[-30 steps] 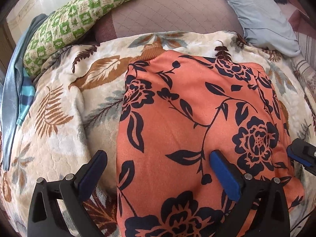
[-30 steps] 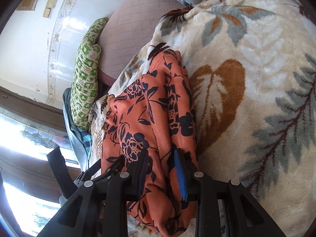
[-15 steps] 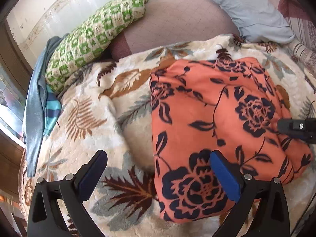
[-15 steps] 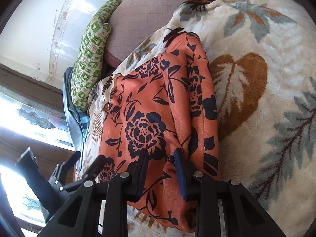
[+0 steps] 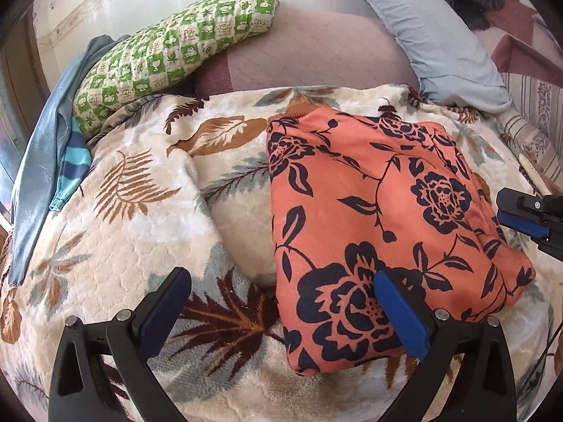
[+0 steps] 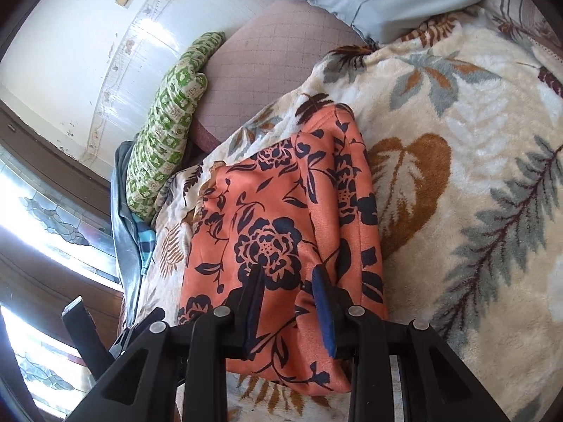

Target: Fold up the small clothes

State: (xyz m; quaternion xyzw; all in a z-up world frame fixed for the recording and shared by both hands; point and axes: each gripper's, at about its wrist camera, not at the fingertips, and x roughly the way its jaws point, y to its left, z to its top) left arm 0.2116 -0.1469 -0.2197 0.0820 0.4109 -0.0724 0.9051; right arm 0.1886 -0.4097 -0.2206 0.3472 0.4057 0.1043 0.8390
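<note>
An orange garment with dark blue flowers (image 5: 380, 225) lies folded into a thick rectangle on the leaf-patterned blanket (image 5: 140, 211). My left gripper (image 5: 281, 302) is open wide and empty, raised above the garment's near left corner. My right gripper (image 6: 288, 288) hovers over the garment (image 6: 281, 225) with its jaws partly apart and no cloth between them. The right gripper also shows at the right edge of the left wrist view (image 5: 527, 214).
A green checked pillow (image 5: 169, 56) and a blue cloth (image 5: 45, 147) lie at the far left. A mauve cushion (image 5: 316, 52) and a light blue pillow (image 5: 429, 31) lie at the back. A window (image 6: 38, 232) is at the left.
Both grippers have lifted back from the garment. The right gripper has let go of the cloth it pinched a second ago. The garment now lies free in its folded shape.
</note>
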